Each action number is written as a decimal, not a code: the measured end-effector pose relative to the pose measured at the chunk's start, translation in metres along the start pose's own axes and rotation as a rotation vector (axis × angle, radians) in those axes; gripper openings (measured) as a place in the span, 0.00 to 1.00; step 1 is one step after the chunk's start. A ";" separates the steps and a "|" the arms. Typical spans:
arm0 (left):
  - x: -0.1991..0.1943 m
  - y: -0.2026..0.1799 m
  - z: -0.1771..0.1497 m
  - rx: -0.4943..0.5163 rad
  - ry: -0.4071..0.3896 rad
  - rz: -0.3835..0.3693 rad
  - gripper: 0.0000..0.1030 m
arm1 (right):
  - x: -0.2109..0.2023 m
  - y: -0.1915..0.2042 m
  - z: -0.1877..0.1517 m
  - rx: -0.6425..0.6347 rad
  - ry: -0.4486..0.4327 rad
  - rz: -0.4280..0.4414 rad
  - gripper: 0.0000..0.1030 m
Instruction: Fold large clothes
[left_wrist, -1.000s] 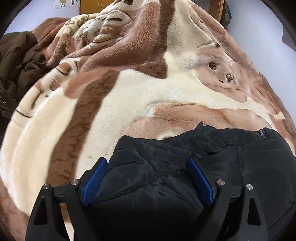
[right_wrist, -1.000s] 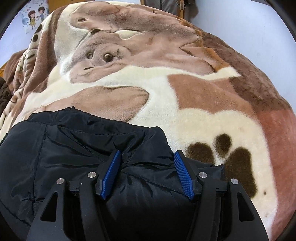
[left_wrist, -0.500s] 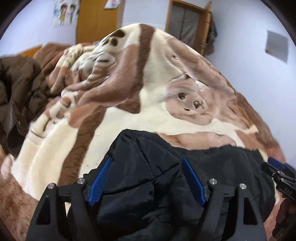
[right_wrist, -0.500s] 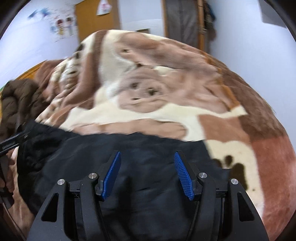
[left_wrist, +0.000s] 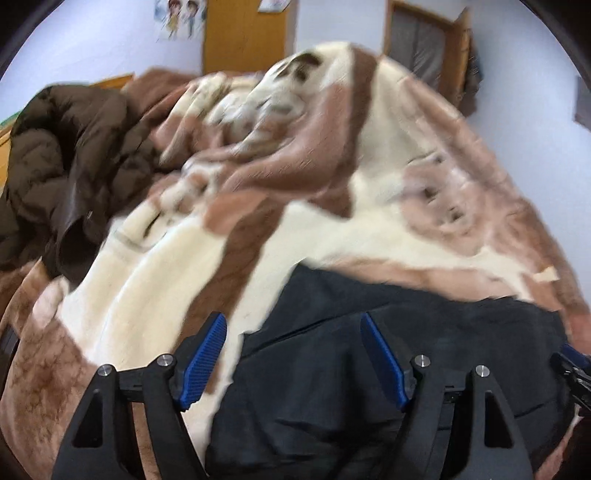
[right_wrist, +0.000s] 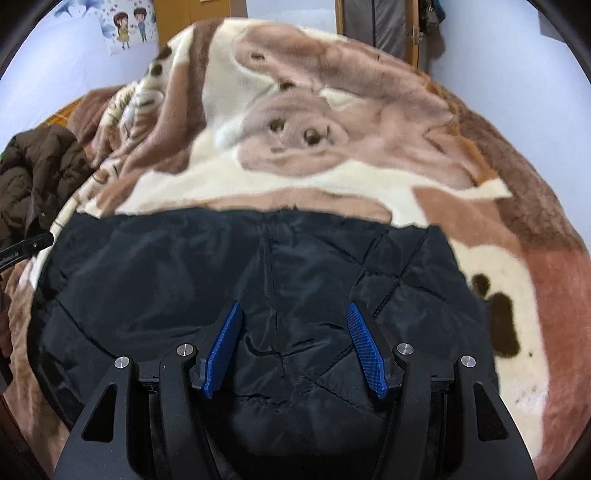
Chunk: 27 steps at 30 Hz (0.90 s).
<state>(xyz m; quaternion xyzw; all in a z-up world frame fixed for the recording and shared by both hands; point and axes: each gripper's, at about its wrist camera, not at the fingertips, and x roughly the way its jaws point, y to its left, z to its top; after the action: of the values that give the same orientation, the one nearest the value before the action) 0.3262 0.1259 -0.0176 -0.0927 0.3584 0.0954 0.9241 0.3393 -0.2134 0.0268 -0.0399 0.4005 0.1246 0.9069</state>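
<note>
Spread over the bed, a plush blanket (right_wrist: 369, 177) carries the black jacket (right_wrist: 229, 280), puffy, limp and slick I judge, so my left claw (left_wrist: 293, 360) and right claw (right_wrist: 293, 349), both gaping and empty, should pinch its seamed edges.

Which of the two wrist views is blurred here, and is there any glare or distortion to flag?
Left wrist: strong motion smear over the blanket and brown coat; the hand-held gripper itself stays sharp. Right wrist: mostly crisp, stitching on the black jacket readable, slight softness at the far blanket. Both: fisheye bulge, dark corners, even light, faint sheen but no harsh glare.
</note>
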 end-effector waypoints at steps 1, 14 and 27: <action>-0.004 -0.010 0.002 0.019 -0.016 -0.036 0.75 | -0.005 0.004 0.003 -0.003 -0.015 0.013 0.58; 0.102 -0.015 -0.022 0.105 0.125 -0.002 0.76 | 0.083 0.026 0.022 -0.021 0.135 0.015 0.58; 0.058 -0.012 -0.003 0.098 0.072 0.000 0.73 | 0.078 0.016 0.023 -0.002 0.135 0.027 0.58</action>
<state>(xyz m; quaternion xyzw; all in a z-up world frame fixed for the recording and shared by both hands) 0.3694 0.1197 -0.0574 -0.0506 0.3956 0.0745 0.9140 0.4024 -0.1793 -0.0144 -0.0439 0.4611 0.1344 0.8760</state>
